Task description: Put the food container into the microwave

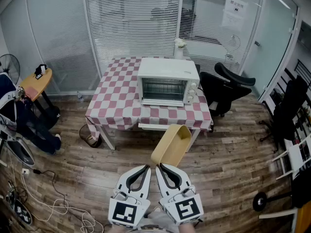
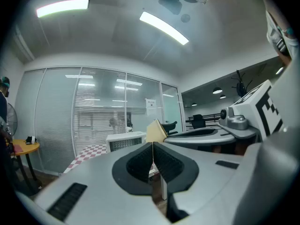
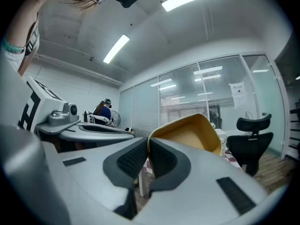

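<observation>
With the right tongs [image 1: 159,166] pinched shut on the near rim of the food container [image 1: 171,145], held in mid-air well short of the microwave [image 1: 167,72] on the far worktop [image 1: 116,103], and the left tongs [image 1: 147,167] closed on nothing, the carry was under way, and the door [image 1: 163,90], seemingly shut, would probably need opening next.

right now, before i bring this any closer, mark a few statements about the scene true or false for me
1. The right gripper is shut on the rim of the food container. True.
2. The left gripper grips the container too. False: its jaws are together with nothing between them.
3. The container is already inside the microwave. False: it is held in the air, short of the table.
4. The microwave stands on a red-and-white checked table. True.
5. A black office chair stands to the right of the table in the head view. True.
</observation>
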### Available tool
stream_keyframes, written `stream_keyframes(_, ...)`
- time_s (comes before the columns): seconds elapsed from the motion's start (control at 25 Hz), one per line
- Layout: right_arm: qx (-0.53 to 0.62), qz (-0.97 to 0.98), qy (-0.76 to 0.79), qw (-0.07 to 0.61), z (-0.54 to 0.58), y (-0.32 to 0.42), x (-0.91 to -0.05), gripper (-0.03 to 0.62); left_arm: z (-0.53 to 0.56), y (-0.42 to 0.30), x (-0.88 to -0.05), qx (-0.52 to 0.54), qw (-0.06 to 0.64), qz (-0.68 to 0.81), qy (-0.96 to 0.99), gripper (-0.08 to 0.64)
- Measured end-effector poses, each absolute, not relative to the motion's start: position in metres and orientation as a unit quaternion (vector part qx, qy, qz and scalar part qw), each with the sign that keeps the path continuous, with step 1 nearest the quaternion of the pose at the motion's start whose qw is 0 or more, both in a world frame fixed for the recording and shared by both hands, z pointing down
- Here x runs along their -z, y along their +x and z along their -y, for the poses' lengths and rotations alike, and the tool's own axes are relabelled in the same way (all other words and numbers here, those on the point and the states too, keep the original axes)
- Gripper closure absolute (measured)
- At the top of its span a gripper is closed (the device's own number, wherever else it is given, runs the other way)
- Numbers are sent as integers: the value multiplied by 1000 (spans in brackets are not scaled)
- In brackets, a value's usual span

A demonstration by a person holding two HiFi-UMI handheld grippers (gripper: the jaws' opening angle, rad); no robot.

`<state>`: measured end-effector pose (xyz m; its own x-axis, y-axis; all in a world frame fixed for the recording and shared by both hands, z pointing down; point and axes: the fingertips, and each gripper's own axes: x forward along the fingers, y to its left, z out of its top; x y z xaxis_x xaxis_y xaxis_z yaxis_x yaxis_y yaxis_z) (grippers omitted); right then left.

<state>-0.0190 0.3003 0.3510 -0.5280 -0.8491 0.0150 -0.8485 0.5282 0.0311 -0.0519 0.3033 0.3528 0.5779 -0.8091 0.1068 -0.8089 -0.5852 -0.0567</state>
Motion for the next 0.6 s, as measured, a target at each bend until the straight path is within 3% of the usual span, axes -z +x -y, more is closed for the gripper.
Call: stream_keyframes(0.6, -8, 878, 479, 17, -291, 16, -363, 583, -293, -16, -364, 47, -23, -452, -890, 546)
